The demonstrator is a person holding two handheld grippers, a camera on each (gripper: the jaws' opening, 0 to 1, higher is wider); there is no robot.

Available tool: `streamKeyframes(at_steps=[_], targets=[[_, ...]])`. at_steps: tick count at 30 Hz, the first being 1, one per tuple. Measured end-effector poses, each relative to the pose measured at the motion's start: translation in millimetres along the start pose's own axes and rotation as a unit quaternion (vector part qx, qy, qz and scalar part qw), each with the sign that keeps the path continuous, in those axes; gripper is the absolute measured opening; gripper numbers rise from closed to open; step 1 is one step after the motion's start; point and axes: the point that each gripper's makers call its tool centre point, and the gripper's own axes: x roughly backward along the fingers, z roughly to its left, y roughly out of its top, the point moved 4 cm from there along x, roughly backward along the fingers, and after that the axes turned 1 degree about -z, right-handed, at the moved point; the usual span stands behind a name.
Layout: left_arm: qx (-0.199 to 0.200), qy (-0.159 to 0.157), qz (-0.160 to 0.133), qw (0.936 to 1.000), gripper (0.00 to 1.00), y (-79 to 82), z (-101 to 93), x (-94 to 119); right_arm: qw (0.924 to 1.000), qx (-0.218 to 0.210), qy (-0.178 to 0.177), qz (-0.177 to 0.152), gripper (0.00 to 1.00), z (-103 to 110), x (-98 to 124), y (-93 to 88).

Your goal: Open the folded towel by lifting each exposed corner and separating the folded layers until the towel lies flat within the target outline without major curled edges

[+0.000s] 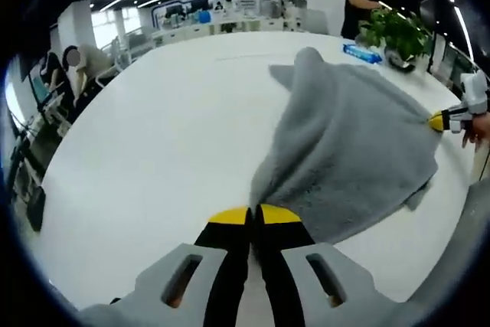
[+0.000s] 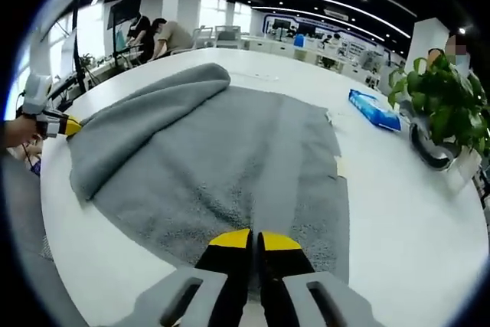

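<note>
Nearest us, the left gripper (image 1: 255, 214) has its jaws pinched shut on one corner of the gray towel (image 1: 360, 143), and the right gripper (image 2: 254, 240) is likewise clamped tight on the towel's near edge. The towel lies partly unfolded on the white table (image 1: 168, 135), w/ one side rolled over in a thick fold. Beyond it we see a blue packet (image 2: 374, 108), a potted plant (image 2: 444, 105) and people at office desks.
</note>
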Motion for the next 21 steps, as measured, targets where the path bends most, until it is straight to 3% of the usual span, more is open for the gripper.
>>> streamKeyframes(at_steps=[11,21], targets=[[0.027,0.048,0.003,0.9985,0.04,-5.5,17.9,12,0.9996,-0.016,-0.02,-0.006,0.0,-21,8,-10.6],[0.043,0.066,0.001,0.9969,0.05,-5.0,28.6,15,0.9983,-0.04,-0.042,-0.01,0.0,-43,18,-21.1]])
